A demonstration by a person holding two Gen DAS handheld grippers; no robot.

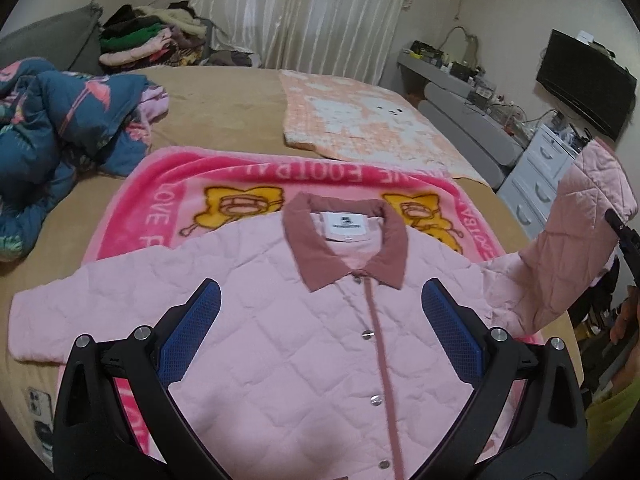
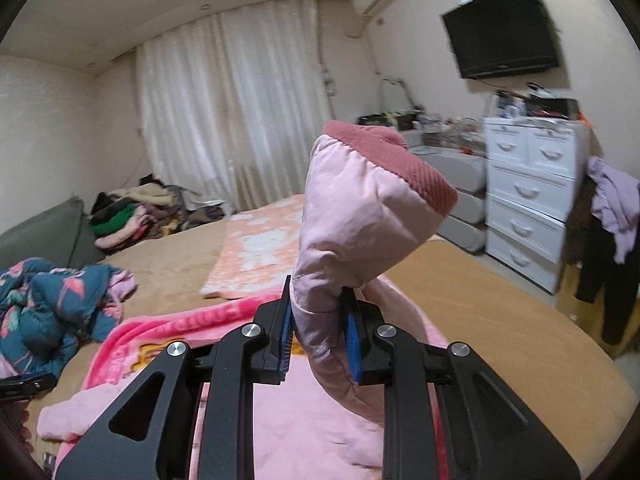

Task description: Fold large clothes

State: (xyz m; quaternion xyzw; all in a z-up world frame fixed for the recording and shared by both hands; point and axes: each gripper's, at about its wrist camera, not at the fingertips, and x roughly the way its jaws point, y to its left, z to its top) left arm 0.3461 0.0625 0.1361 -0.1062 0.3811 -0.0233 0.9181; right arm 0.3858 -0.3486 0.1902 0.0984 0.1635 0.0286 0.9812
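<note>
Jacket [image 1: 280, 340] flat, front up, on pink blanket [image 1: 168, 184] on bed [image 1: 224, 108] | our right tongs [image 2: 318, 336] pinch its lifted sleeve [image 2: 360, 208] | left tongs [image 1: 320, 332] wide, empty | we judge folding barely begun

The bright pink fleece blanket with yellow cartoon figures [image 1: 168, 184] carries white capitals along its border, upside down in the left wrist view: "LOVE" reads down the left edge, and "FOOT" with further cut-off letters runs along the far edge. The small white neck label [image 1: 346, 224] inside the pale pink quilted jacket's [image 1: 280, 352] collar bears print too small to read.
</note>
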